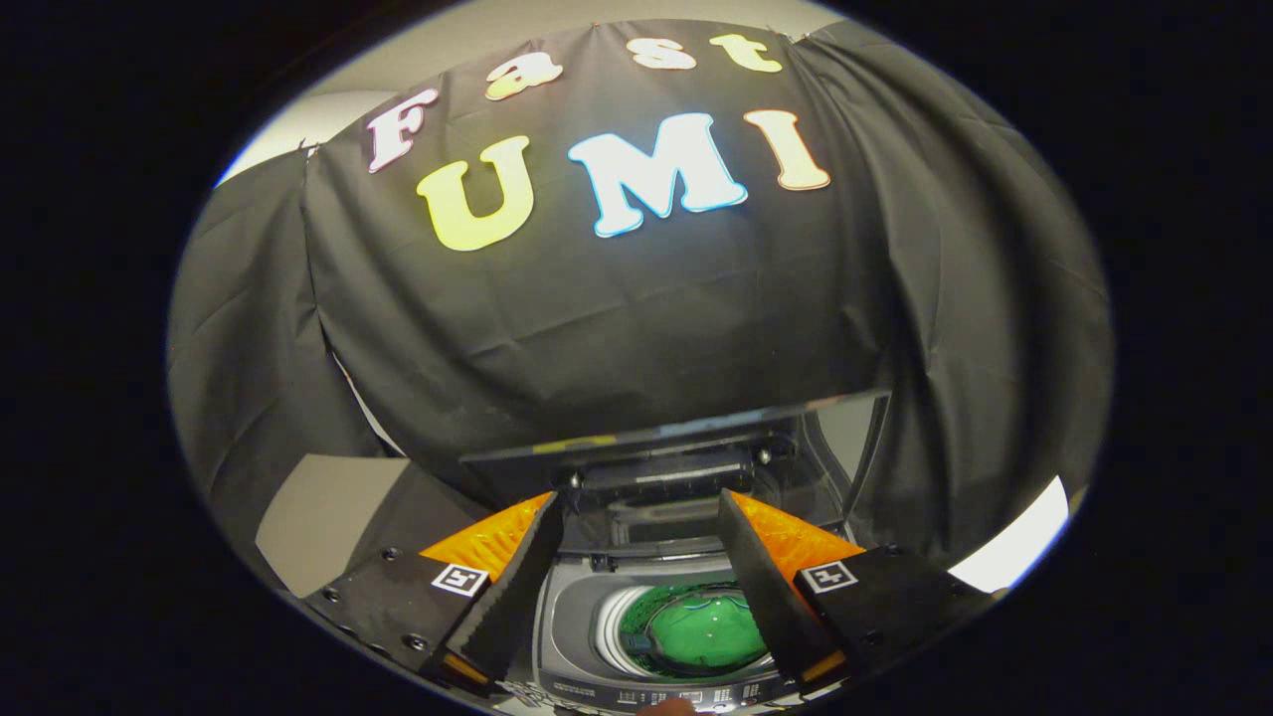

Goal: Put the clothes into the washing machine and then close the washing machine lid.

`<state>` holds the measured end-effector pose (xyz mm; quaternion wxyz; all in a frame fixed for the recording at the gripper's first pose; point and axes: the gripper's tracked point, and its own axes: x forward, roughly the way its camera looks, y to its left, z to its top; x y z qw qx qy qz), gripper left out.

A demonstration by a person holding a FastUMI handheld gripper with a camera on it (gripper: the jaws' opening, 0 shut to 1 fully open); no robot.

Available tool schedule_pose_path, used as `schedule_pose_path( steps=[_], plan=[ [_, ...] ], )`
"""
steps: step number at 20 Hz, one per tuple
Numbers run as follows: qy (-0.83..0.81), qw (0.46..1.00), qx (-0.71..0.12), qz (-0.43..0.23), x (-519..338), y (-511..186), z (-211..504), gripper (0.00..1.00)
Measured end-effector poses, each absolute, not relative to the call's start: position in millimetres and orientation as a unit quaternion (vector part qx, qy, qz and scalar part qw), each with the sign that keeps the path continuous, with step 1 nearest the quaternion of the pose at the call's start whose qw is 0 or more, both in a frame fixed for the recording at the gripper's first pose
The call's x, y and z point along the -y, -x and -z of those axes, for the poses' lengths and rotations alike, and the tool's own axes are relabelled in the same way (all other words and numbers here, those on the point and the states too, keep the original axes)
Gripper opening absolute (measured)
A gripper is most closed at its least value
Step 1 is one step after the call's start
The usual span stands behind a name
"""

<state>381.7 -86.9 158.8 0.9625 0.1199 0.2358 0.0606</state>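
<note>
Gripper (636, 517): its two fingers are rising from the lower part of the frame, one at lower left and one at lower right, and they are standing spread wide apart with nothing between the pads, so the tool is released and holding nothing.

Markers: a small square coded tag is sitting on each finger's body, one at lower left (458, 579) and one at lower right (826, 575).

Washing machine (577, 636): a top-loading machine is sitting low in the frame's centre, showing in the gap between the two fingers; its grey top deck is curving around the tub mouth, and a strip of controls is running along its near edge at the very bottom.

Clothes (708, 628): a bright green mass is lying inside the round tub, at lower centre, closer to the right finger than to the left; the fisheye is making its folds too small to tell apart.

Lid (686, 438): the dark lid is standing raised at the back of the machine, just beyond the fingertips, with its glossy panel tilting up toward centre right.

Booth wall (617, 298): black creased cloth is hanging behind the machine and is spreading across the middle and upper frame.

Pale surface (318, 517): a light patch is showing at lower left, beside the left finger.
</note>
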Motion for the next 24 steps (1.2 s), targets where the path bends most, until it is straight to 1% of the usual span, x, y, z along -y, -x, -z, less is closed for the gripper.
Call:
schedule_pose_path(
  steps=[2,6,11,15,18,21,24],
  plan=[
    [-0.128,0.962,-0.231,-0.063,83.7,-392.1,-172.7,0.98],
    [-0.114,0.966,-0.226,-0.059,76.6,-424.8,-176.0,0.98],
    [-0.075,0.972,-0.216,-0.048,70.3,-470.8,-155.6,0.98],
    [-0.067,0.972,-0.224,-0.021,83.9,-505.7,-136.1,0.98],
    [-0.061,0.970,-0.237,-0.012,86.3,-514.3,-119.8,0.98],
    [-0.002,0.975,-0.220,-0.011,87.6,-512.3,-116.2,0.98],
    [-0.012,0.981,-0.195,-0.013,88.1,-507.0,-119.6,0.98]
  ],
)
